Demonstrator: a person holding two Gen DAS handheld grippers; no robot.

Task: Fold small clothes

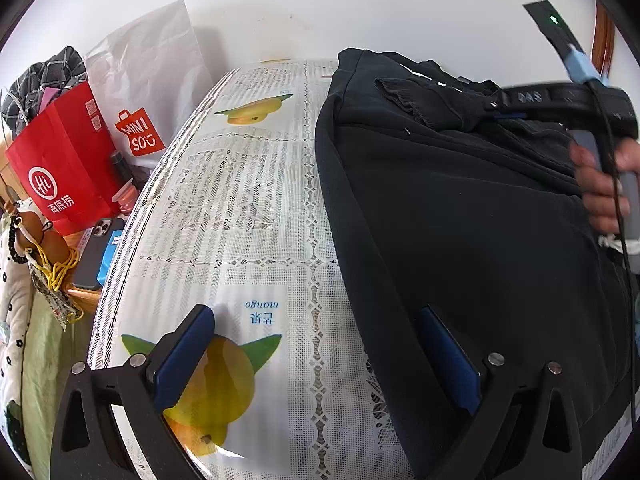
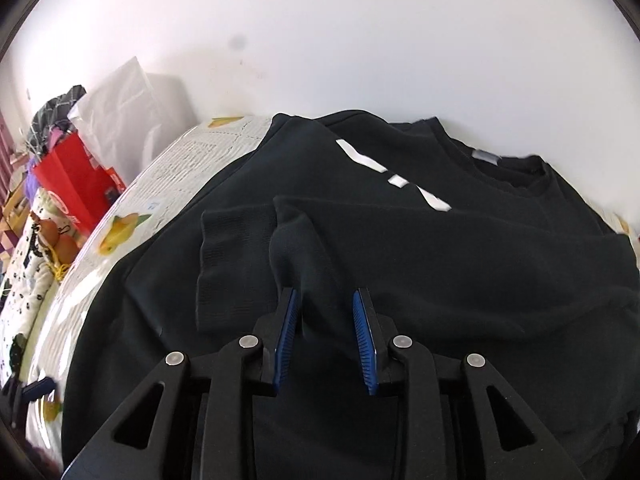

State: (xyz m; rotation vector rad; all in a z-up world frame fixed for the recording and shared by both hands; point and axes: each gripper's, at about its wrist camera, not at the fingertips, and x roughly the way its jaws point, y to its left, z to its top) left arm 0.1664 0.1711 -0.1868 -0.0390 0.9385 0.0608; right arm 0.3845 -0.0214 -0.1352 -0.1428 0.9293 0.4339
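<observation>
A black sweatshirt with white stripes lies spread on the mango-print tablecloth. One sleeve is folded across the body, its ribbed cuff to the left. My right gripper points down at that sleeve. Its blue pads stand a little apart, with sleeve cloth lying in the gap and a fold beside the left pad. My left gripper is wide open, one finger over the tablecloth and the other over the sweatshirt's left edge, holding nothing.
A hand holds the right gripper's handle. Left of the table stand a red paper bag and a white Miniso bag; a phone lies by them. A white wall runs behind.
</observation>
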